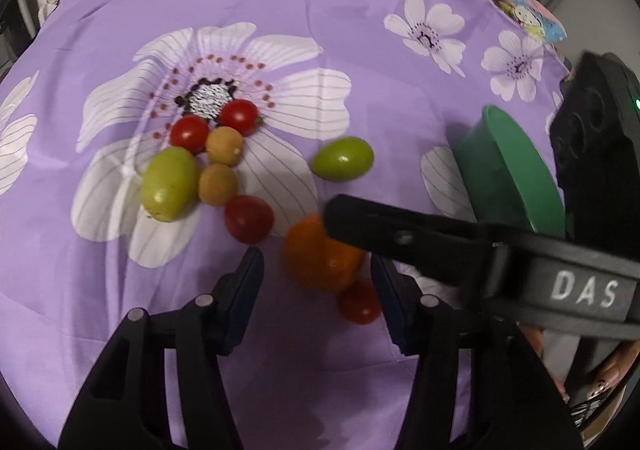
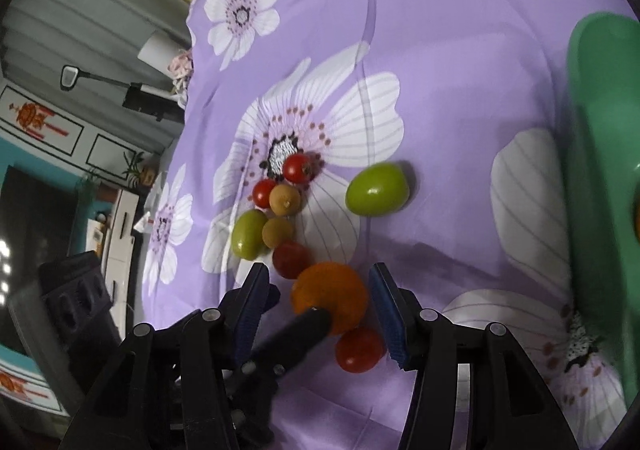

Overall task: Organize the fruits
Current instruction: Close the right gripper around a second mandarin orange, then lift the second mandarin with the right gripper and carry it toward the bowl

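Note:
An orange fruit lies on the purple flowered cloth between the tips of both grippers. My left gripper is open, its fingers either side of the orange. My right gripper is open around the same orange; one of its fingers crosses the left wrist view. A red tomato lies just beside the orange. A cluster of red tomatoes, tan fruits and a green fruit lies to the left. A lone green fruit lies behind.
A green bowl stands at the right, with something orange at its edge in the right wrist view. The cloth drapes over the table edges. Room furniture shows at the left of the right wrist view.

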Demonstrator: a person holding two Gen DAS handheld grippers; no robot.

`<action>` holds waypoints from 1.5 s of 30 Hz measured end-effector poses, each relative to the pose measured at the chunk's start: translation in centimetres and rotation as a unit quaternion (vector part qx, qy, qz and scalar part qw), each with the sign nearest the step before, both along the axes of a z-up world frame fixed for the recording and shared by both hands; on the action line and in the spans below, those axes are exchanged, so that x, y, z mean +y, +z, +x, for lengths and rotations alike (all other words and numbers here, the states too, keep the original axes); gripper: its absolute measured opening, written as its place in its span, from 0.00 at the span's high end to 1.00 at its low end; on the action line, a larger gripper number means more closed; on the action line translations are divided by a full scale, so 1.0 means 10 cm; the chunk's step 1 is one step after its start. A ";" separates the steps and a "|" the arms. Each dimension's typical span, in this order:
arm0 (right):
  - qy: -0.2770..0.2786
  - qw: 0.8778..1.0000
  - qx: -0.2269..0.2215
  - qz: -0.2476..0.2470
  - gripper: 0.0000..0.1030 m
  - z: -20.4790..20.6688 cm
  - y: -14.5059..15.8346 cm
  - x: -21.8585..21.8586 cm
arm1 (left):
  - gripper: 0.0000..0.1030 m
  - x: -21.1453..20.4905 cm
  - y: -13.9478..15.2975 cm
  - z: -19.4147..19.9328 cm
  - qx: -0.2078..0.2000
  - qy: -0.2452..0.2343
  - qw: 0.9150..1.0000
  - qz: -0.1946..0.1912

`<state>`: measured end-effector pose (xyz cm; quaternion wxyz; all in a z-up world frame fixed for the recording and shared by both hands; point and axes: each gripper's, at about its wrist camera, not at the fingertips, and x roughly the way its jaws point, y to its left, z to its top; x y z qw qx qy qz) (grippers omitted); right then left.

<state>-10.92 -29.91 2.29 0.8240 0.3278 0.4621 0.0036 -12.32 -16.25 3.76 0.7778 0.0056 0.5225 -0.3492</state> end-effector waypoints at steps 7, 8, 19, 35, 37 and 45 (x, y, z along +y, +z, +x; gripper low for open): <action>0.015 1.000 0.010 -0.003 0.50 0.04 -0.08 0.06 | 0.50 -0.08 -0.08 -0.02 0.014 -0.009 1.000 0.005; 0.015 1.000 0.011 -0.006 0.52 0.04 -0.08 0.06 | 0.51 -0.09 -0.09 -0.02 0.015 -0.008 1.000 0.007; 0.016 1.000 0.016 -0.001 0.54 0.04 -0.13 0.02 | 0.55 -0.13 -0.13 0.01 0.020 -0.003 1.000 0.012; 0.019 0.998 -0.040 -0.040 0.55 -0.15 0.25 0.10 | 0.56 -0.11 0.26 -0.12 -0.029 -0.005 0.999 -0.011; 0.017 0.998 -0.050 -0.047 0.55 -0.18 0.33 0.11 | 0.56 -0.11 0.32 -0.15 -0.037 -0.006 0.999 -0.015; 0.011 0.995 -0.079 -0.064 0.55 -0.26 0.54 0.14 | 0.56 -0.17 0.49 -0.20 -0.061 -0.013 0.998 -0.024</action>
